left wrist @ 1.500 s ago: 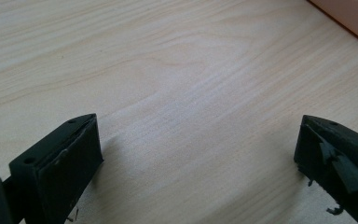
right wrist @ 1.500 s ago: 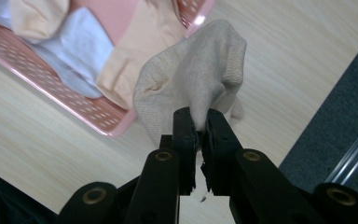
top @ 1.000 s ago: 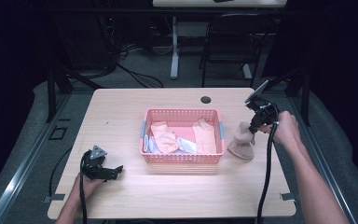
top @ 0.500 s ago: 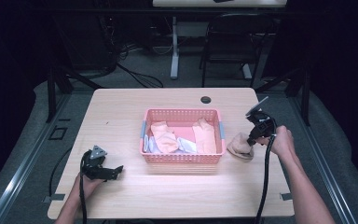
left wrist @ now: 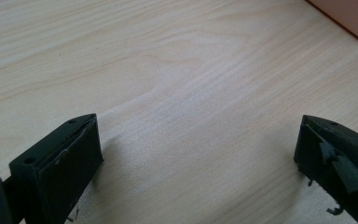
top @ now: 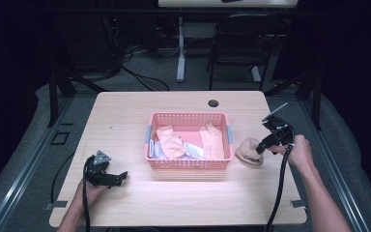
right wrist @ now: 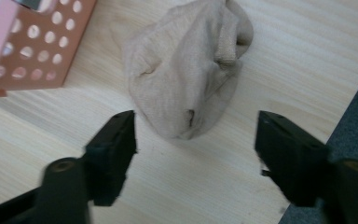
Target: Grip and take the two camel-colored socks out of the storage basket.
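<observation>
High view: one beige sock (top: 249, 151) lies on the desk (top: 125, 121) right of the pink basket (top: 189, 163), which holds several more. Left gripper (left wrist: 198, 154): fingers spread, empty. Right gripper (right wrist: 196, 140): fingers released just short of the sock.

One wooden table (top: 125, 125), one pink perforated basket (top: 188, 163) holding about four cloth pieces in peach, pink and pale blue, one beige sock (right wrist: 186, 70) outside it, two handheld grippers, and one dark chair (top: 244, 46) behind.

Dark chair (top: 244, 46) behind wooden table (top: 125, 116), perhaps.
</observation>
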`<state>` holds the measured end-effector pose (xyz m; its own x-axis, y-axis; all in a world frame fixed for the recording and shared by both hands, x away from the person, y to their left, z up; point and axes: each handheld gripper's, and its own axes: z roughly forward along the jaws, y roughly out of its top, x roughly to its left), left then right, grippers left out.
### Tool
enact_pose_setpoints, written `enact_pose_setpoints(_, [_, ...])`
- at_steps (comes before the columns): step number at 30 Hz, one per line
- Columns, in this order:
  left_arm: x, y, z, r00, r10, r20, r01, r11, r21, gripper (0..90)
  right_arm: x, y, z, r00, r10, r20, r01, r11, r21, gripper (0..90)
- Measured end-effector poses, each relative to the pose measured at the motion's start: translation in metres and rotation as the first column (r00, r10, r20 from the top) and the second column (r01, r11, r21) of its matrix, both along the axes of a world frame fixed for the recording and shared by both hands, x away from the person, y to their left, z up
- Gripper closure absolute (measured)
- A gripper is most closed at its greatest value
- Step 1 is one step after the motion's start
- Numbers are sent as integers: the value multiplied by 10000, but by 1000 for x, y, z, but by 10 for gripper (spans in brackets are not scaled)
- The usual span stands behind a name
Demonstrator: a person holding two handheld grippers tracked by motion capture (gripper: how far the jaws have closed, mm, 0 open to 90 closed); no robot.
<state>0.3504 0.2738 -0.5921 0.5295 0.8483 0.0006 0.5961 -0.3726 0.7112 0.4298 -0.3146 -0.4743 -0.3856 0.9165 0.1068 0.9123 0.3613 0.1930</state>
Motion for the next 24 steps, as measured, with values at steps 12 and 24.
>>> enact_pose_setpoints(12, [0,0,0,10000,9,4,-9,10000,14,5,-46,6,22,9906,327,1326,-373,9988,320,27])
enact_pose_setpoints(24, [0,0,0,10000,48,15,-48,10000,25,6,-98,16,-13,9786,757,1912,-843,9957,374,16])
